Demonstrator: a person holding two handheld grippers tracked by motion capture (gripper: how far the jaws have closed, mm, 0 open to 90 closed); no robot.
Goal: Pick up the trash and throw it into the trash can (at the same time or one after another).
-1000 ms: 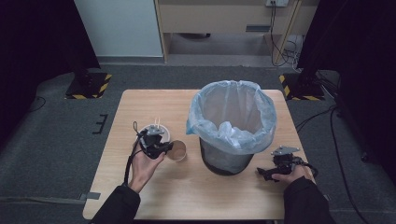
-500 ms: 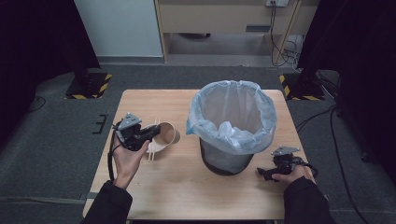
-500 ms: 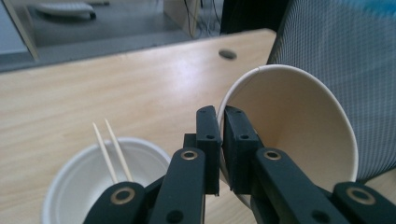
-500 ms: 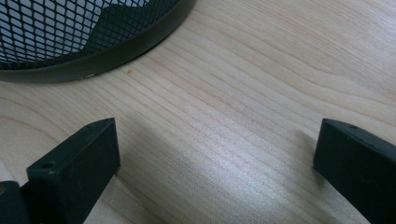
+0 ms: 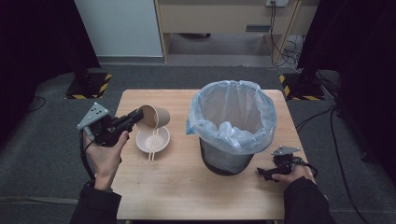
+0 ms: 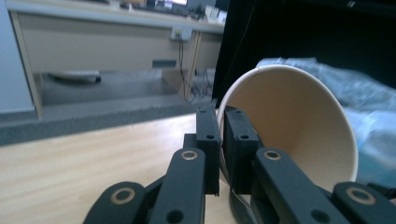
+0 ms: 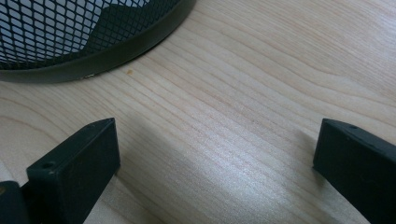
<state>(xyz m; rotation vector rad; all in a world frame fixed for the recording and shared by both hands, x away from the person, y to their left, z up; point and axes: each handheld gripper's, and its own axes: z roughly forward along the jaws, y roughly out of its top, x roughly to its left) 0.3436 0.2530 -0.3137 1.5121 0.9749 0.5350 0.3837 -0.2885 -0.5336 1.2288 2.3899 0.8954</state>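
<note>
**Paper cup held off the table beside the lined bin**

In the high view, a brown paper cup (image 5: pixel 154 116) is seen left of centre, raised above the wooden table (image 5: pixel 187 186) and tipped on its side with the mouth turned toward the lower left of the frame. Its rim is pinched by the left gripper (image 5: pixel 135 117), whose jaws are closed down on the cup wall. In the left gripper view, the two black jaws are shown nearly together with the rim of the cup (image 6: pixel 299 126) clamped between them, one jaw inside and one outside, and the pale interior is seen at the right of the frame.

Directly below the cup in the high view, a white bowl (image 5: pixel 153 140) is seen on the table with a pair of pale chopsticks (image 5: pixel 152 147) laid across it. A black mesh waste bin (image 5: pixel 231 126) lined with a light blue plastic bag is placed at centre right.

The right gripper (image 5: pixel 261 173) is rested on the table at the lower right, just beside the bin's base. In the right gripper view, its jaws (image 7: pixel 215 163) are spread wide over bare wood and nothing is held, with the bin's mesh base (image 7: pixel 88 37) at the upper left.
</note>
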